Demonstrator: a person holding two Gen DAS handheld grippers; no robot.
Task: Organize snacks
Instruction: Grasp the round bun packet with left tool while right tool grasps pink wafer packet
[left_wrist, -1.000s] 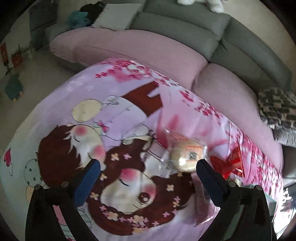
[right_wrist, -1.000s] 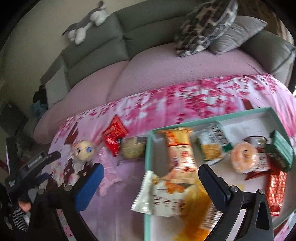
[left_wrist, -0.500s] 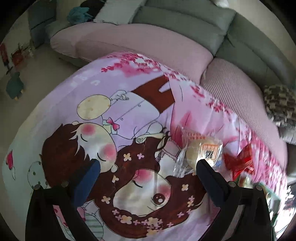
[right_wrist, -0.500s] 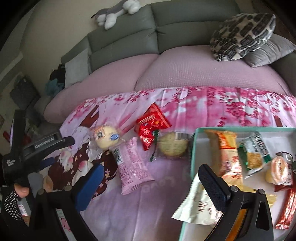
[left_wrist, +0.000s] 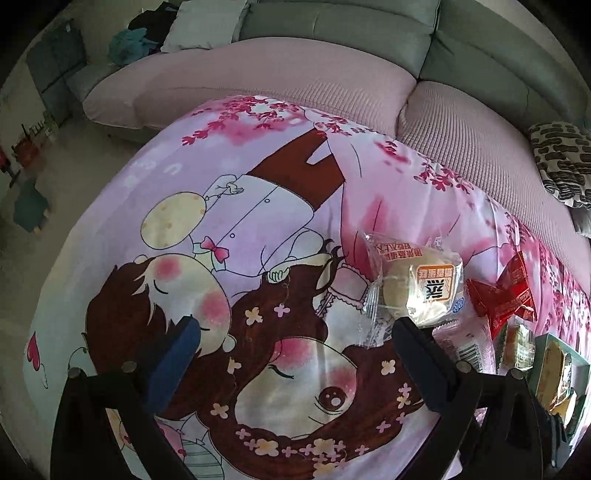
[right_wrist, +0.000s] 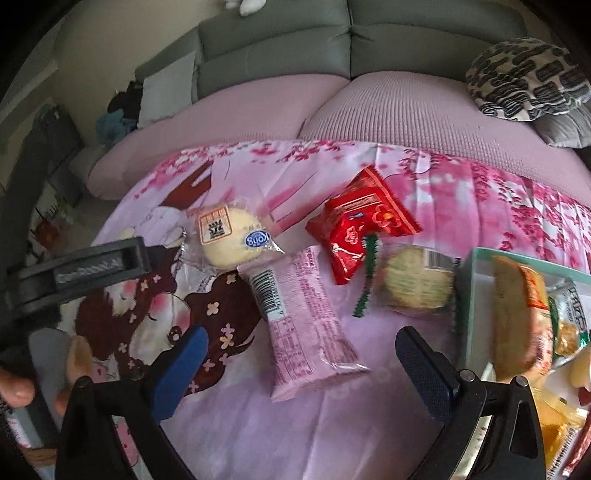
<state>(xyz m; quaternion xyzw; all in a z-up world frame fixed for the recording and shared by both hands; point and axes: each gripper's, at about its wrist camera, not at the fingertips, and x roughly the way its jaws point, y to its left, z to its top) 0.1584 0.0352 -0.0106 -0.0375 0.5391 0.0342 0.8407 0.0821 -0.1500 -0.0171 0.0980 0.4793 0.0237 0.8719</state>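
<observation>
Loose snacks lie on a pink cartoon cloth: a round yellow bun in clear wrap (right_wrist: 231, 236) (left_wrist: 421, 291), a long pink packet (right_wrist: 303, 325), red packets (right_wrist: 364, 225) (left_wrist: 506, 291) and a round biscuit pack (right_wrist: 415, 282). A teal-rimmed tray (right_wrist: 466, 295) at the right holds several snacks. My right gripper (right_wrist: 299, 354) is open and empty, its fingers either side of the pink packet's near end. My left gripper (left_wrist: 295, 343) is open and empty, its right finger (left_wrist: 424, 354) just in front of the bun.
A pink-covered sofa seat (left_wrist: 280, 70) with grey backrests (right_wrist: 424, 33) lies behind the cloth. A patterned cushion (right_wrist: 528, 79) rests at the right. The floor with small items (left_wrist: 29, 206) is off the cloth's left edge. The tray's corner shows in the left view (left_wrist: 554, 339).
My right gripper has swung left from over the tray to the loose snacks, now over the pink packet. My left gripper has shifted slightly; the bun now sits by its right finger.
</observation>
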